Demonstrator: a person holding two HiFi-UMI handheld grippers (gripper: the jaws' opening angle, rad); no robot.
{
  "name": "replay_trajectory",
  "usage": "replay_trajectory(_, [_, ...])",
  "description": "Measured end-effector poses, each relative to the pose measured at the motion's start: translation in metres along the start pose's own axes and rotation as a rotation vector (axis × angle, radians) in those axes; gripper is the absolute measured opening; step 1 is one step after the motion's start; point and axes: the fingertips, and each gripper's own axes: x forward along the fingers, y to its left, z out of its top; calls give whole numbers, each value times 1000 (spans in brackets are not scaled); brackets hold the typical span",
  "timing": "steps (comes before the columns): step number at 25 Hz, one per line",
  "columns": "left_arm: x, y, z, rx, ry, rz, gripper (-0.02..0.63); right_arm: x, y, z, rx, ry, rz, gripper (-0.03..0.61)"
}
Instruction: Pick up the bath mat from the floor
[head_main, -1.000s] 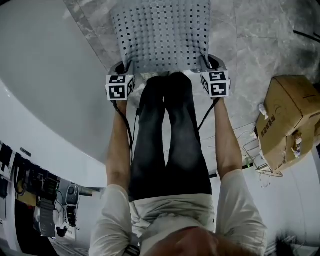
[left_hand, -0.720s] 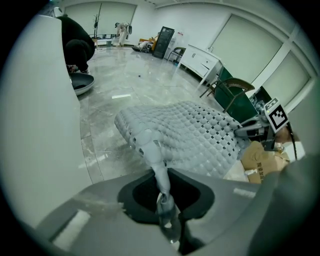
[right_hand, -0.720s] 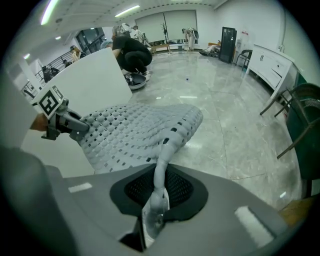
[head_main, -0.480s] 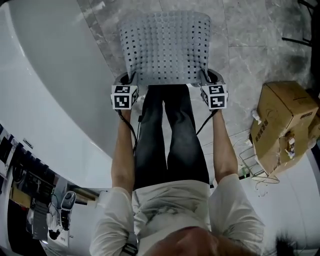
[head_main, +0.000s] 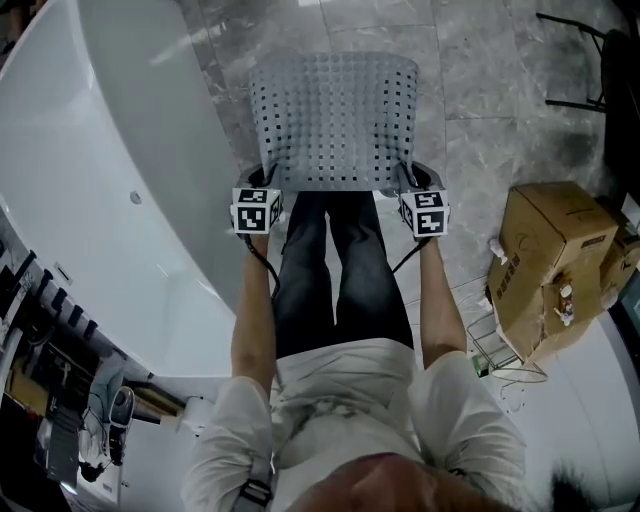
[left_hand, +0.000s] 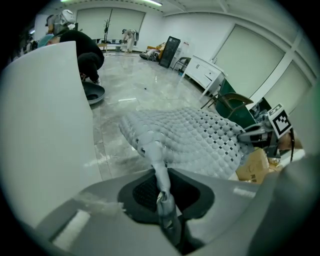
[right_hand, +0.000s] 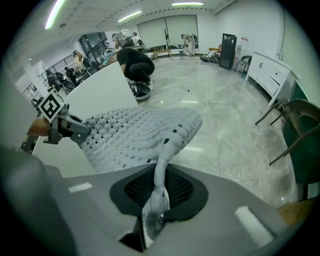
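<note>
Bath mat (head_main: 333, 120), grey, square-holed, stretched btwn left gripper (head_main: 264, 180) & right gripper (head_main: 406, 178), jaws pinching corners.

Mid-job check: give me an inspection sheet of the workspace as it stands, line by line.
Surface: glossy grey marbled floor tiles.
Job's things: grey perforated bath mat, held by its two near corners and spread between the grippers; it appears lifted off the floor.
Clutter: cardboard box with a wire rack beside it, to the right.
Grippers: left gripper shut on one mat corner; right gripper shut on the other.
Cables: black cable running from the left gripper along the forearm; a similar one on the right side.
Surroundings: white bathtub at left; dark chair at far right; crouching person in the background.
</note>
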Motion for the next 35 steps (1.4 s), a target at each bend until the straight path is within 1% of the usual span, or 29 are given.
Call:
replay_trajectory(5, [-31, -6, 6, -24, -17, 4, 44, -26, 9, 16, -21, -6, 6, 44])
replay_trajectory(12, [-70, -14, 14, -37, -29, 11, 44, -58, 24, 35, -40, -18, 14, 44])
replay_trajectory(19, [-106, -23, 26, -50, -62, 16, 44, -95, 33, 55, -63, -47, 12, 44])
replay_trajectory(26, [-141, -41, 30, -78, -100, 16, 44, -136, 38, 66, -83, -77, 3, 44])
replay_trajectory(31, [-163, -50, 35, -62, -114, 4, 44, -167, 46, 72, -89, -94, -3, 44])
replay_trajectory(35, [-181, -57, 47, -40, -136, 0, 44, -191, 49, 77, -91, -119, -7, 44])
